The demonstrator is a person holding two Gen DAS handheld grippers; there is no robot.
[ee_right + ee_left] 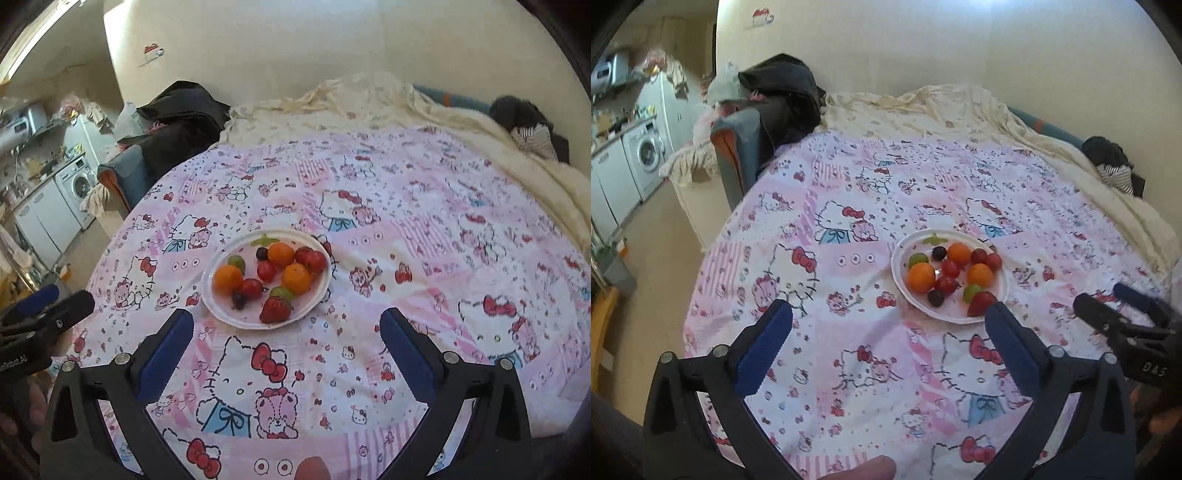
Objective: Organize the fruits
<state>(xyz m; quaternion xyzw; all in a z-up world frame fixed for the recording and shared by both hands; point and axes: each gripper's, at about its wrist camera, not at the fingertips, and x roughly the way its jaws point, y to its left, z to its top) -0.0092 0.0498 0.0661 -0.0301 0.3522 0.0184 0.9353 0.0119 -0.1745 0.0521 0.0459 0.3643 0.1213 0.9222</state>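
A white plate point(897, 274) point(209, 295) sits on the pink cartoon-print bedcover point(849, 369). It holds three oranges point(921, 277) point(228, 278), several red cherry tomatoes point(950, 268), dark grapes point(936, 297), green grapes point(918, 259) and a strawberry point(980, 303) point(275, 309). My left gripper point(889, 308) hovers open just short of the plate's near rim, with nothing between its blue pads. My right gripper point(287, 314) is open too and empty, with the plate ahead and slightly to the left. Each gripper appears at the edge of the other's view: the right one point(1123, 306), the left one point(51, 306).
A crumpled cream blanket point(942, 107) lies along the wall behind the cover. Dark clothes point(783, 92) are piled at the back left, and more dark and striped fabric point(1115, 166) at the back right. The bed's left edge drops to a floor, with a washing machine point(646, 155) beyond it.
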